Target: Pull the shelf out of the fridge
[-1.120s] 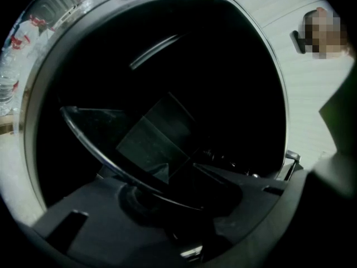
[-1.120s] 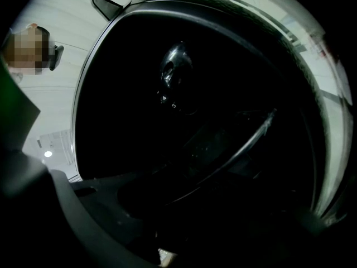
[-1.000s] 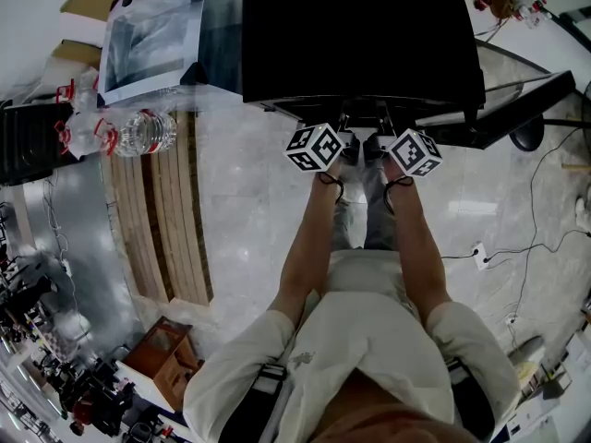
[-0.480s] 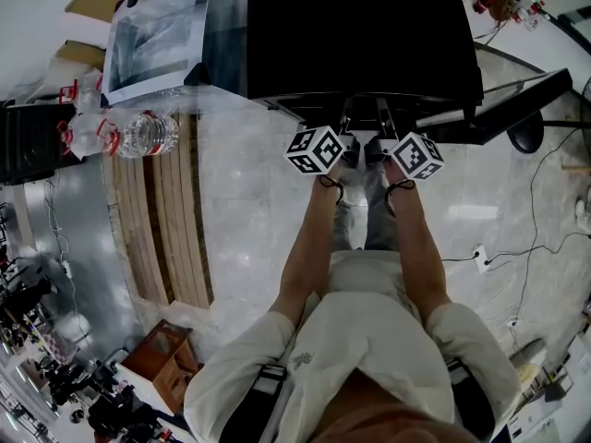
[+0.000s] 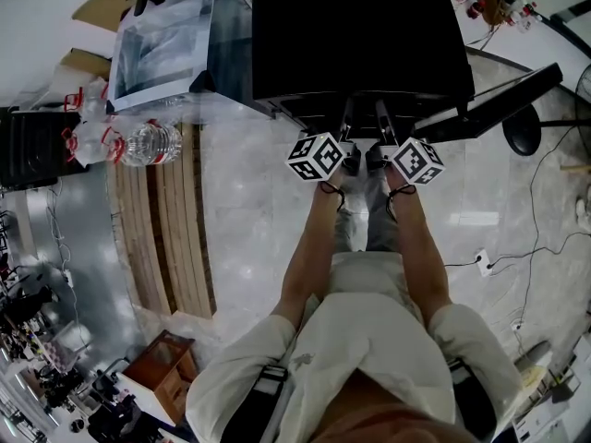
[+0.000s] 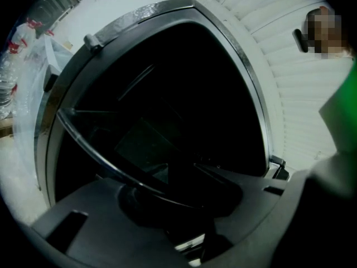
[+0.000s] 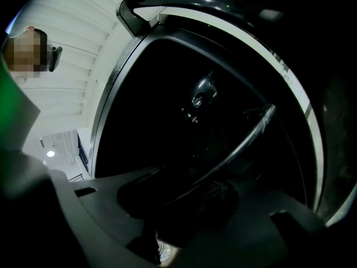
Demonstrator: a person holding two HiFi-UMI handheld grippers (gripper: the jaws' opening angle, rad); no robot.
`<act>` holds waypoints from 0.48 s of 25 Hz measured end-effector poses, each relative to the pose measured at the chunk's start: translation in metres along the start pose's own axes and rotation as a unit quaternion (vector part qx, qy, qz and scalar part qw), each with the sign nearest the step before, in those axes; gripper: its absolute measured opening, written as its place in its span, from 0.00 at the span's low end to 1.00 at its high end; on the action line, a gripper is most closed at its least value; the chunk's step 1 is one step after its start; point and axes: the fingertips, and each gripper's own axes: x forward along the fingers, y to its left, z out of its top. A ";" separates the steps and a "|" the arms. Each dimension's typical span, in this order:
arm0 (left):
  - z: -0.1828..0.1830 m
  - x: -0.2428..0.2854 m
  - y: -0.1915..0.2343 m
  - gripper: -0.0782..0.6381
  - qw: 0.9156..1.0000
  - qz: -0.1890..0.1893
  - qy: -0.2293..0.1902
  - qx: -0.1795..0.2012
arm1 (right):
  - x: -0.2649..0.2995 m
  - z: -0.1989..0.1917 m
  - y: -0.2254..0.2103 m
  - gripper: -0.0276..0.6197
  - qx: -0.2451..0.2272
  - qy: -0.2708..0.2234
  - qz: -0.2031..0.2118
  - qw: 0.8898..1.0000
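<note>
1. Left gripper (image 6: 177,197): fingers pinched almost fully together on the front edge of the shelf (image 6: 139,147) (thin lip, so barely any gap).
2. Right gripper (image 7: 187,202): fingers clamped on the same edge further along, a touch wider.
3. Shelf sits inside the dark fridge (image 5: 355,35), front edge near the opening, not out yet.
4. Judgement: keep both grips firm and pull evenly and level so the shelf doesn't skew in its rails. Tip the front up if a stop catches.
</note>
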 end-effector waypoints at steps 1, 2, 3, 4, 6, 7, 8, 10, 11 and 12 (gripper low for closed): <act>0.000 -0.002 -0.001 0.32 1.000 0.000 0.001 -0.001 | -0.002 0.000 0.001 0.23 -0.001 0.000 0.000 1.000; -0.001 -0.003 -0.002 0.32 1.000 0.000 0.002 -0.003 | -0.004 0.000 0.002 0.23 -0.001 0.001 -0.001 1.000; -0.001 -0.005 -0.002 0.32 1.000 -0.001 0.003 -0.004 | -0.005 0.000 0.003 0.23 -0.001 0.001 -0.001 1.000; -0.002 -0.006 -0.003 0.32 1.000 -0.001 0.004 -0.004 | -0.007 -0.001 0.003 0.23 -0.001 0.000 -0.002 1.000; -0.002 -0.009 -0.005 0.32 1.000 -0.002 0.006 -0.006 | -0.011 -0.001 0.005 0.23 0.000 -0.001 -0.003 1.000; -0.002 -0.011 -0.006 0.32 1.000 -0.002 0.007 -0.006 | -0.012 -0.001 0.006 0.23 0.001 -0.002 -0.004 1.000; -0.003 -0.013 -0.006 0.32 1.000 -0.003 0.007 -0.006 | -0.014 -0.001 0.008 0.23 0.002 -0.003 -0.005 1.000; -0.004 -0.017 -0.008 0.32 1.000 -0.005 0.009 -0.006 | -0.018 -0.003 0.009 0.23 0.002 -0.004 -0.006 1.000; -0.004 -0.019 -0.009 0.32 1.000 -0.006 0.010 -0.005 | -0.021 -0.004 0.010 0.23 0.001 -0.004 -0.007 1.000; -0.005 -0.021 -0.009 0.32 1.000 -0.007 0.011 -0.005 | -0.023 -0.004 0.011 0.23 0.001 -0.005 -0.008 1.000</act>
